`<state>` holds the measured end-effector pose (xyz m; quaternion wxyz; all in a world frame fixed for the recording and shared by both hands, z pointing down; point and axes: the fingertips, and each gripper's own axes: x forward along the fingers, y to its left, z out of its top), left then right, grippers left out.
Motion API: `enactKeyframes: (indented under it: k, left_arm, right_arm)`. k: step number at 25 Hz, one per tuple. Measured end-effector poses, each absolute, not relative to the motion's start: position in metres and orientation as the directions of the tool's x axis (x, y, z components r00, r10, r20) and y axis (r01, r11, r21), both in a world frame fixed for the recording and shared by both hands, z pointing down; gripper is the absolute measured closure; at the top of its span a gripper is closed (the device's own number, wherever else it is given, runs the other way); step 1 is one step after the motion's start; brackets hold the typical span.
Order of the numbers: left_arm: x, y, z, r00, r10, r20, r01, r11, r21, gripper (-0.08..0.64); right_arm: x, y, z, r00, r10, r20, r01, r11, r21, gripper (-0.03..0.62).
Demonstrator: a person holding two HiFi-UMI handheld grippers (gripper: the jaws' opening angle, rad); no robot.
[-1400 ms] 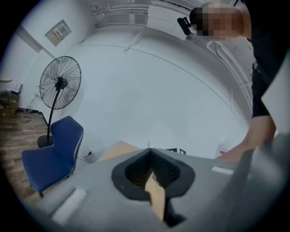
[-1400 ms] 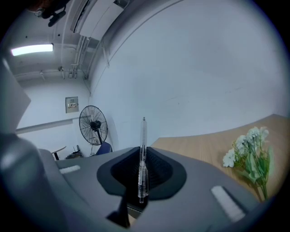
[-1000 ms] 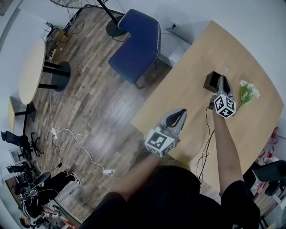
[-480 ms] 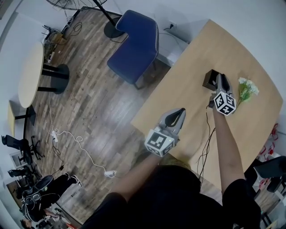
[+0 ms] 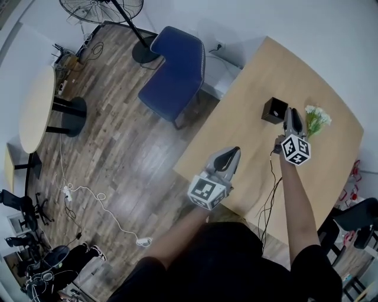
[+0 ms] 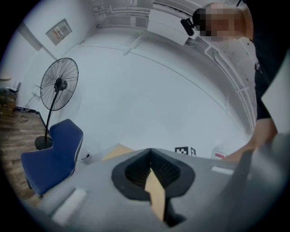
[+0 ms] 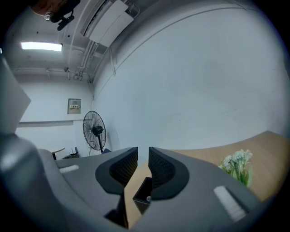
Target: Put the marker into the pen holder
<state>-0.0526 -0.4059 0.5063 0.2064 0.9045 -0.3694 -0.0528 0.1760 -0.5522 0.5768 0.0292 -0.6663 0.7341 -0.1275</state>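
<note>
Right tongs (image 5: 292,114), empty, jaws just narrowing, hover beside pen holder (image 5: 274,110).

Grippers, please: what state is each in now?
Left gripper: shut, empty.
Right gripper: open, nothing between its jaws, which have just closed slightly.

Wall notice (image 7: 74,106) print seemingly illegible.

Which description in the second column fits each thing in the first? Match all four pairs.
Things:
1. pen holder
2. flowers
3. chair
4. fan

Descriptions:
a. blue, on the wooden floor
b. round black cage on a pole stand
c. small black box on the table
d. white blooms lying on the table

Pairs: 1-c; 2-d; 3-a; 4-b
</note>
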Motion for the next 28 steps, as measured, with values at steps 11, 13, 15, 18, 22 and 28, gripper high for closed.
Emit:
enactKeyframes:
  k: [11,13,15,18,22,28]
  left_arm:
    - [-0.118,-0.351,0.468,0.777,-0.628,0.033,-0.599,-0.724,0.342,0.557]
    - [-0.126,-0.340,0.464,0.791,-0.611,0.035,-0.585,-0.739,0.333,0.558]
    - [-0.134,-0.332,0.460,0.803,-0.594,0.037,-0.572,-0.754,0.324,0.558]
    - [-0.148,-0.321,0.455,0.812,-0.583,0.031,-0.561,-0.765,0.317,0.557]
    - [-0.150,-0.300,0.456,0.833,-0.553,0.015,-0.531,-0.790,0.305,0.558]
    - [-0.116,-0.271,0.473,0.900,-0.436,0.001,-0.409,-0.843,0.350,0.558]
  right_arm:
    - [0.095,-0.407,0.523,-0.080,-0.970,0.228,-0.996,0.070,-0.052,0.591]
    - [0.082,-0.373,0.513,-0.049,-0.968,0.247,-0.998,0.037,-0.055,0.591]
    - [0.071,-0.340,0.505,0.007,-0.964,0.265,-0.997,-0.027,-0.070,0.592]
    - [0.053,-0.295,0.498,0.070,-0.953,0.295,-0.992,-0.099,-0.083,0.592]
    - [0.032,-0.244,0.502,0.084,-0.929,0.360,-0.990,-0.120,-0.079,0.592]
    - [0.032,-0.185,0.505,0.139,-0.906,0.399,-0.983,-0.176,-0.058,0.592]
